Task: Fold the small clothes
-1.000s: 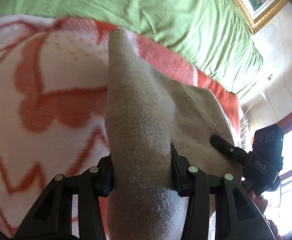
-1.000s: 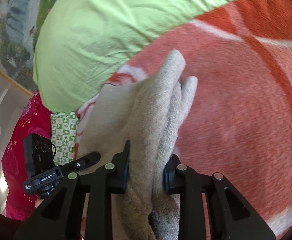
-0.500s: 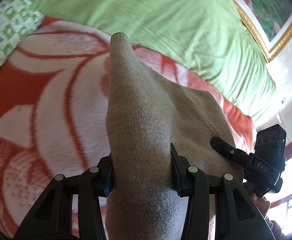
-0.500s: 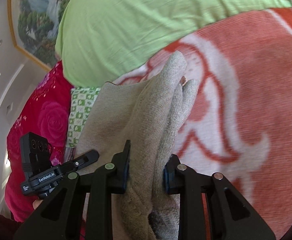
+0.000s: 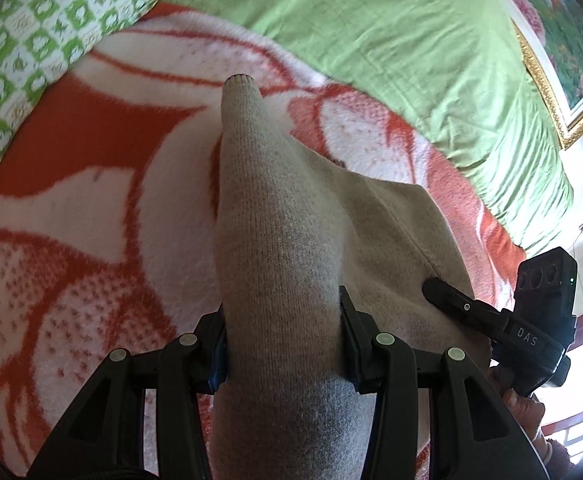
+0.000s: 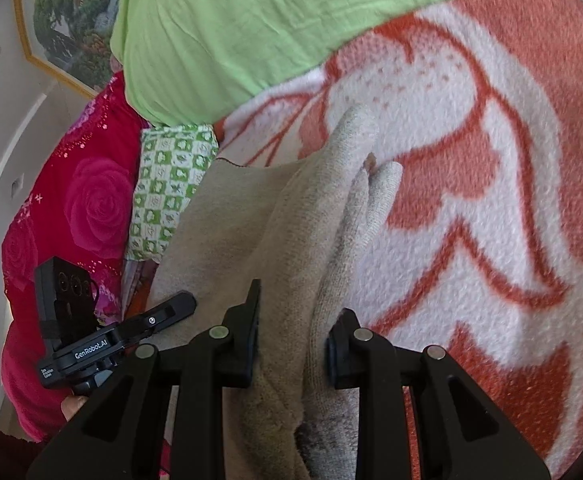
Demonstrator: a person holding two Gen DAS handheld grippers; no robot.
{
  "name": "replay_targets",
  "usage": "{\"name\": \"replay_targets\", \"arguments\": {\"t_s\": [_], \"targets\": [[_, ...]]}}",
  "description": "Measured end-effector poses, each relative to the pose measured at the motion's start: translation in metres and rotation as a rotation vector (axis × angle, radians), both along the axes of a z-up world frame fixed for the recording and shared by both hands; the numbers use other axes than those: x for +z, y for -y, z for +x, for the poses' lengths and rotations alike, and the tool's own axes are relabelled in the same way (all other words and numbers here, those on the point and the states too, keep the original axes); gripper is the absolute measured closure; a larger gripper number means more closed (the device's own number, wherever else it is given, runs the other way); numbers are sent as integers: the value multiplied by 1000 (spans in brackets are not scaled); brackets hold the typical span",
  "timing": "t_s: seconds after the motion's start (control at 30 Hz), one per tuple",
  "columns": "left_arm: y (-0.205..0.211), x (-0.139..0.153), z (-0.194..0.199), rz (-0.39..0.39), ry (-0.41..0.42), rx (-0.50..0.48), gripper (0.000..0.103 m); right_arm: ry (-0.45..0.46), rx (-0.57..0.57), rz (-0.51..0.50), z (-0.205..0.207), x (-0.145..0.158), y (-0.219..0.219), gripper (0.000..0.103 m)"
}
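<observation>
Both tongs clenched: left gripper (image 5: 283,340) and right gripper (image 6: 293,348) each pinch 1 bunched end of the beige knit garment (image 5: 291,216), held above the blanket (image 5: 71,208). Advise even tension — lower onto the blanket without sagging.

An orange-and-white floral blanket (image 5: 91,208) covers most of the surface in both views, its pattern of large petals and dotted patches running to the lower edge. Beyond it lies a light green sheet (image 5: 371,32), creased and slightly mounded. A green-and-white checked pillow (image 5: 39,48) rests at the blanket's far left corner, touching the sheet (the right wrist view shows it wedged between blanket and a magenta rose-print fabric (image 6: 87,200)). A gold-framed picture (image 5: 551,40) of flowers hangs on the pale wall; a second framed landscape painting (image 6: 67,24) appears upper left in the right wrist view.
</observation>
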State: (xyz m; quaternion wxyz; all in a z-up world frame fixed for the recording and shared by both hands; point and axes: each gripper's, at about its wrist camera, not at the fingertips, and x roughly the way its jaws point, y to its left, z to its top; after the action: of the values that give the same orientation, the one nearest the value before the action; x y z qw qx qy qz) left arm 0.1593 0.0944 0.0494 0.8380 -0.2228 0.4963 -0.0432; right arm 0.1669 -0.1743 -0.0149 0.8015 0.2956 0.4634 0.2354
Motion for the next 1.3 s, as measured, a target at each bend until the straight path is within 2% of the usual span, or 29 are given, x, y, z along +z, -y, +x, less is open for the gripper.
{"name": "replay_targets", "arguments": {"t_s": [0.1,0.33,0.43,0.53,0.6,0.67,0.97,1.13,1.2,1.23,1.27,1.3], "targets": [[-3,-12,-1,-16,-11,-3,58,-21,4,0,0,-10,-2,76],[-22,-47,-5,-111,-24,-4,58,-69,4,-28,4,-38,-2,76],[-21,-51,-3,-92,-14,-20,54,-80,-2,-45,5,-47,-2,75],[-22,-54,-1,-99,-25,-16,49,-105,-15,-34,6,-53,0,70],[-24,-55,-1,-115,-37,-14,47,-120,-32,-50,6,-50,2,55],[-26,-52,-3,-109,-48,-12,42,-128,-46,-68,3,-46,5,47],[-33,-25,-43,-20,-34,-18,42,-89,-93,-73,-53,-14,37,47],[-28,-34,-57,40,-69,-44,36,-102,-74,-86,-77,-16,33,47],[-31,-39,-58,12,-88,-29,36,-109,-66,-107,-82,-22,28,47],[-32,-42,-59,-3,-96,-21,35,-114,-66,-111,-84,-26,27,48],[-33,-43,-60,-11,-100,-14,35,-122,-63,-103,-85,-30,24,61],[-32,-43,-59,-8,-106,-15,35,-133,-60,-101,-85,-33,23,85]]}}
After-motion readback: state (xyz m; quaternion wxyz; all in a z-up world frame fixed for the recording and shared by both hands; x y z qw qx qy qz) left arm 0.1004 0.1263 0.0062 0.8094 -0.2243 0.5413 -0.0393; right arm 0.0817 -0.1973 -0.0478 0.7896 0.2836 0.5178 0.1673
